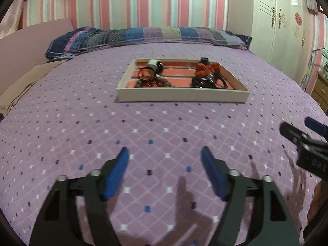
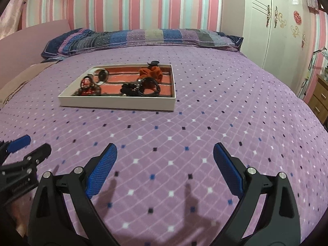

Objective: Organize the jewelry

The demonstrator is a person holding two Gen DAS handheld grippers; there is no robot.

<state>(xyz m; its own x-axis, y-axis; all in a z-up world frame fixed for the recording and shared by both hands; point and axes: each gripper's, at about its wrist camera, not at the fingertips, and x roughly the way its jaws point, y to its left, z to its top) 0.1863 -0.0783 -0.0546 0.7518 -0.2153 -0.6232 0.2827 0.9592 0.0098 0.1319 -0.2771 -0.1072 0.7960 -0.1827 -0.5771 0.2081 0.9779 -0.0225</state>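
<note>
A shallow white box tray [image 1: 182,96] [image 2: 116,103] with a red brick-pattern lining sits on the purple bed. Its left side holds a white-strapped watch [image 1: 155,64] [image 2: 99,74] and red and dark beaded bracelets [image 1: 152,83] [image 2: 88,90]. Its right side holds an orange scrunchie [image 1: 207,69] [image 2: 151,72] and black hair ties or bands [image 1: 207,81] [image 2: 141,88]. My left gripper [image 1: 165,153] is open and empty, low over the bedspread, well short of the tray. My right gripper [image 2: 165,149] is open and empty, also short of the tray. Each gripper shows at the edge of the other's view.
The bed is covered by a purple diamond-pattern spread [image 1: 143,133] with a striped pillow [image 1: 143,37] at the head. A white wardrobe [image 2: 283,30] and a wooden drawer unit [image 2: 319,98] stand to the right.
</note>
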